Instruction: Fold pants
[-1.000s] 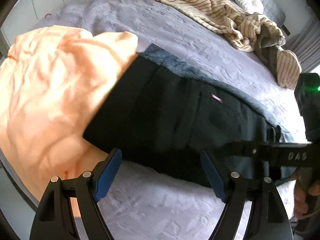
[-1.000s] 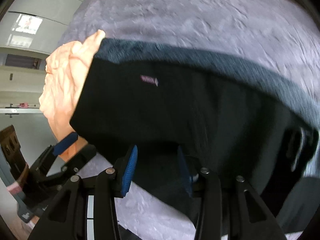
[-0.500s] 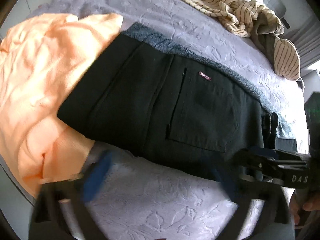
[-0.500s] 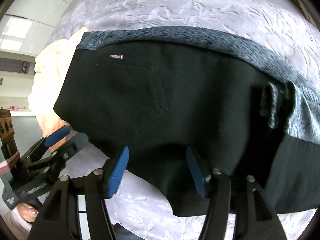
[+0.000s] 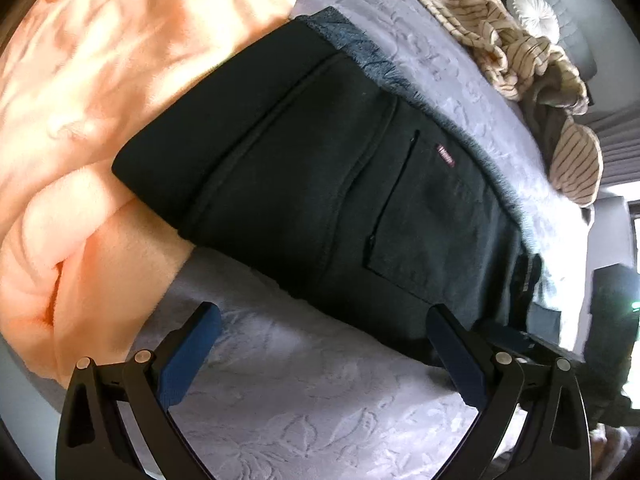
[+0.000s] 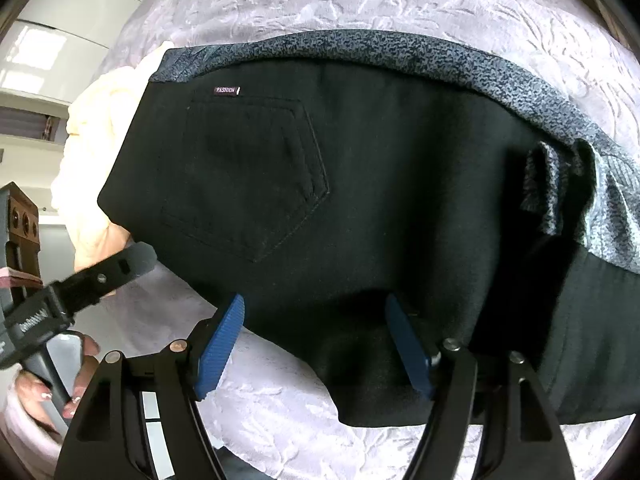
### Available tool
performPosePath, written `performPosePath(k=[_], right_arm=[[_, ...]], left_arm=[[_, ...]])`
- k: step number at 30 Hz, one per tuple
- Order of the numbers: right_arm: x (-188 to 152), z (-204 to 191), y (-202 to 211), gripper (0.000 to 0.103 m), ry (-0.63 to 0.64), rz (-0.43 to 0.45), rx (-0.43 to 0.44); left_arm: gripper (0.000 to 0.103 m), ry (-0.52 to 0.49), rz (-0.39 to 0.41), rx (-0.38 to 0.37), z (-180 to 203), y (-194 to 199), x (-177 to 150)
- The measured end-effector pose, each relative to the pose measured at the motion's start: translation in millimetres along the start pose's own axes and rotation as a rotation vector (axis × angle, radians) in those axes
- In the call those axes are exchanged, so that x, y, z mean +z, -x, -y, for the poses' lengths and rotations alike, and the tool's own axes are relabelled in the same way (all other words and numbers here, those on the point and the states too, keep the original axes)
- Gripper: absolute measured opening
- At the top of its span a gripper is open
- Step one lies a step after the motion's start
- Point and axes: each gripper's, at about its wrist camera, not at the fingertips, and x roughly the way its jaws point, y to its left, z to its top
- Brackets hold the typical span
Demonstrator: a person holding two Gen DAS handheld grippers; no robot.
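Left wrist view: left hand-held gripper (image 5: 320,344) was spread to its widest, nothing between the blue pads (image 5: 192,354), hovering over bare lavender bedspread (image 5: 320,420) just short of the pants' near edge. Black pants (image 5: 320,184) lay folded flat on the bed, long axis running diagonally from upper left to lower right, back pocket and small red label (image 5: 445,155) facing up. Only this view showed the striped beige garment (image 5: 516,36) bunched further up the bed and a round white cushion (image 5: 534,12) behind it. Orange blanket (image 5: 80,128) butted against the pants' left end, partly under it. A speckled grey-blue garment (image 5: 360,44) stuck out along the far edge.

Right wrist view: right hand-held gripper (image 6: 316,344) had jaws opening, moderately wide, pads straddling the near pants edge (image 6: 352,360) without pressing it. Pants (image 6: 360,200) ran roughly left-right here, "FASHION" label (image 6: 226,90) readable, pocket stitching clear. Grey-blue fabric (image 6: 440,60) lined the far side and right end. The person's hand (image 6: 52,384) on the left gripper's handle showed at lower left.
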Motion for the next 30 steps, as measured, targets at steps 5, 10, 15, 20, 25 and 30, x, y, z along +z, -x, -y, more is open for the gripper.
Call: performPosePath(k=[5, 10, 15, 20, 25, 30], right_arm=[[2, 1, -2, 0.076, -0.004, -0.001, 0.019], [-3, 6, 0, 0.076, -0.006, -0.004, 0.024], [0, 4, -2, 0.076, -0.001, -0.008, 0.022], [2, 3, -5, 0.077, 0.001, -0.016, 0.022], [3, 1, -8, 0.078, 0.013, -0.019, 0.021], [4, -3, -11, 0.078, 0.019, -0.023, 0.019]], left_arm=[[0.103, 0.007, 0.073, -0.206, 5, 17, 10], [0.103, 0.02, 0.086, -0.234, 2, 3, 20], [0.103, 0.028, 0.093, -0.252, -2, 6, 16], [0.103, 0.076, 0.073, -0.249, -18, -2, 9], [0.103, 0.121, 0.082, -0.268, -24, -20, 25], [0.103, 0.089, 0.1, -0.227, -10, -13, 27]])
